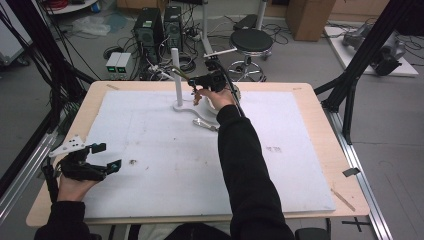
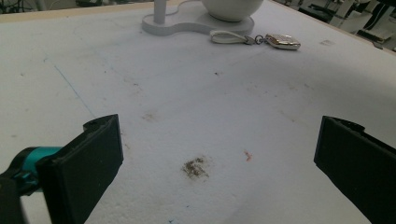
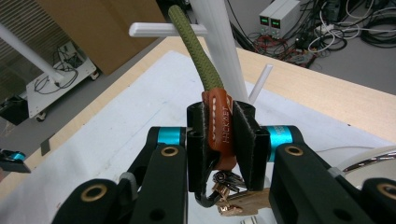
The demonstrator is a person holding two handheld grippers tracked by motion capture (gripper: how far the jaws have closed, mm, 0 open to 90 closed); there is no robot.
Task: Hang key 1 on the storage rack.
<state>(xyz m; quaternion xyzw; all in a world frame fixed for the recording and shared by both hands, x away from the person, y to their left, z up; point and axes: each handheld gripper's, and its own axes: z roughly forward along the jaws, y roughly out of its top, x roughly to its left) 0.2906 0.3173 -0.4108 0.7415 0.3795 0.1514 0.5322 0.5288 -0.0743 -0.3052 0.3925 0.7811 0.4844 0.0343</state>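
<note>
At about twelve o'clock on the worktop (image 1: 310,150), the right claw (image 3: 223,135) is clamped on a keychain (image 3: 219,128): its two black pads squeeze the brown stitched leather tab, whose stamped lettering is too small to read with certainty. From the tab an olive green cord (image 3: 194,51) climbs toward one o'clock in the right claw view and passes over a white peg (image 3: 159,29) of the white stand (image 3: 219,46); the top of the loop is cut off by the upper edge, so whether it hangs fully on the peg cannot be told. Below the tab a dark clip and copper-coloured keys (image 3: 236,200) dangle, partly hidden behind the claw's body. In the high view the right claw (image 1: 200,82) sits just beside the stand's post (image 1: 176,75), and the keychain there is only a small brown smudge under the hand. The left claw (image 1: 107,157) rests at about eight o'clock on the worktop, well apart from the stand, its jaws spread wide with nothing between them; in the left claw view they frame only a brown stain (image 2: 195,167) on the white mat. Farther off in that view lies a second keychain (image 2: 261,39) with a white loop and a shiny metal charm, just beside the stand's base (image 2: 187,23); a white bowl (image 2: 231,8) on that base is cut off at the top.
</note>
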